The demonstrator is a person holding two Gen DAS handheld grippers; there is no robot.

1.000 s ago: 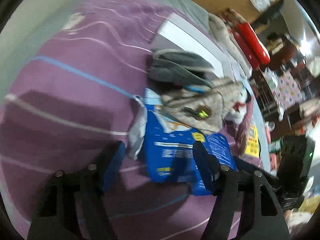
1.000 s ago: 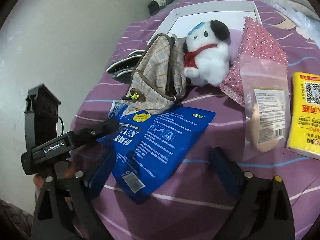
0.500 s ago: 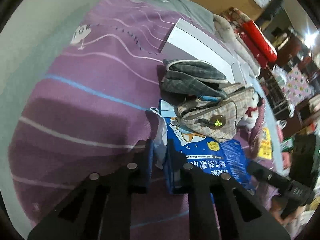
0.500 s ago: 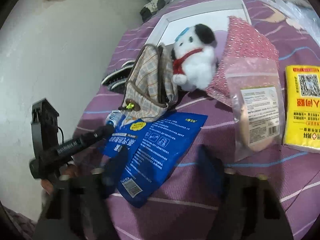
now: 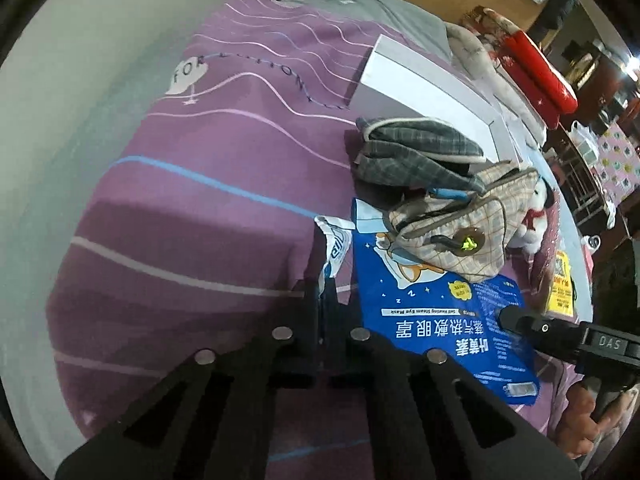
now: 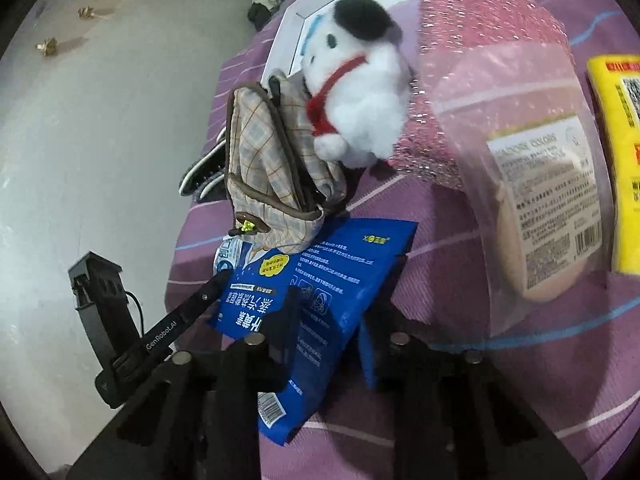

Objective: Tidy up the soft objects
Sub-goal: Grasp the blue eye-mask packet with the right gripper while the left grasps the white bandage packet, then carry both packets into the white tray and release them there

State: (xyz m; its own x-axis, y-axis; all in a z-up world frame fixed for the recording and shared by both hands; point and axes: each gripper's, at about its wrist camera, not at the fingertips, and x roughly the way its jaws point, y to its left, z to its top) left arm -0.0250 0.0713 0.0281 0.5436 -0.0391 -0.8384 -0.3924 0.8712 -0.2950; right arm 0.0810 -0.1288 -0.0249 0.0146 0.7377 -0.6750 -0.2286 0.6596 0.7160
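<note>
A blue eye-mask packet [image 5: 444, 320] lies on the purple bedspread [image 5: 208, 208], partly under a plaid beige pouch [image 5: 460, 232]. My left gripper [image 5: 325, 292] is shut on a small white-and-blue packet [image 5: 334, 244] that sits at the blue packet's left edge. In the right wrist view my right gripper [image 6: 326, 312] is part closed around the near end of the blue packet [image 6: 320, 292]; whether it grips is unclear. A white plush dog [image 6: 360, 92] leans on the pouch [image 6: 272, 184].
A dark plaid pouch [image 5: 412, 152] and a white flat box [image 5: 432, 92] lie behind. A pink glittery cloth [image 6: 480, 64], a clear bag with a beige sponge [image 6: 540, 200] and a yellow packet [image 6: 620, 152] lie to the right. The bed edge and floor [image 6: 100, 120] are left.
My left gripper closed from wide open onto the small white-and-blue packet. My right gripper moved forward over the blue packet and its fingers narrowed around it.
</note>
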